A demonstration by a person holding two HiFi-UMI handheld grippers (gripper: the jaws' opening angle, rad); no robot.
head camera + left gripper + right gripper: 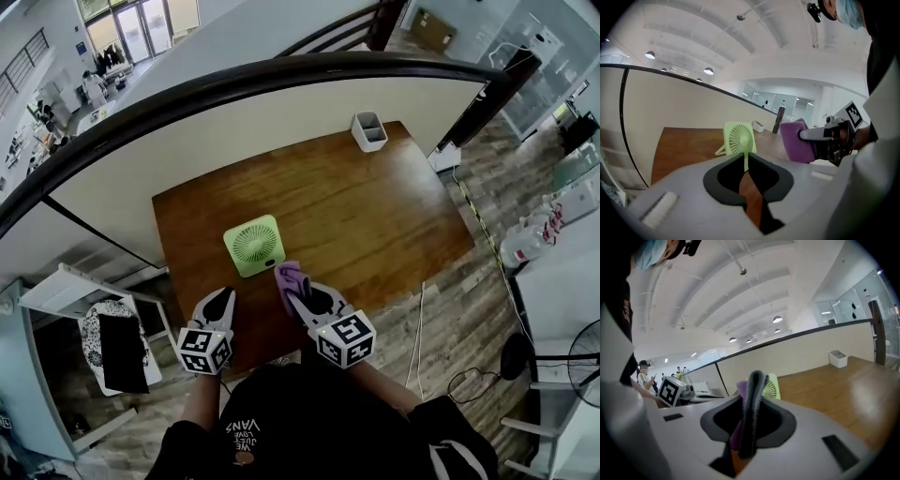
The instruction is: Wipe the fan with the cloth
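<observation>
The small pale-green square desk fan [253, 245] stands propped on its kickstand near the front of the brown wooden table [384, 220], with its round grille tilted up towards the person. The folded purple cloth [288, 277] sits just beside the fan's near right corner, and no view shows it touching. The right gripper [298, 291] has its jaws clamped on that cloth, a wad of it sticking out past the tips. The left gripper [227, 295] hovers near the fan's front left side with its jaws pressed together on nothing. A white open-topped container [368, 131] stands well apart at the table's far edge.

This looks like the approach, with wiping not yet begun. The next move calls for carrying the cloth onto the grille and stroking across it lightly. The fan looks light and could slide or tip back, so the empty gripper may need to brace its frame.
</observation>
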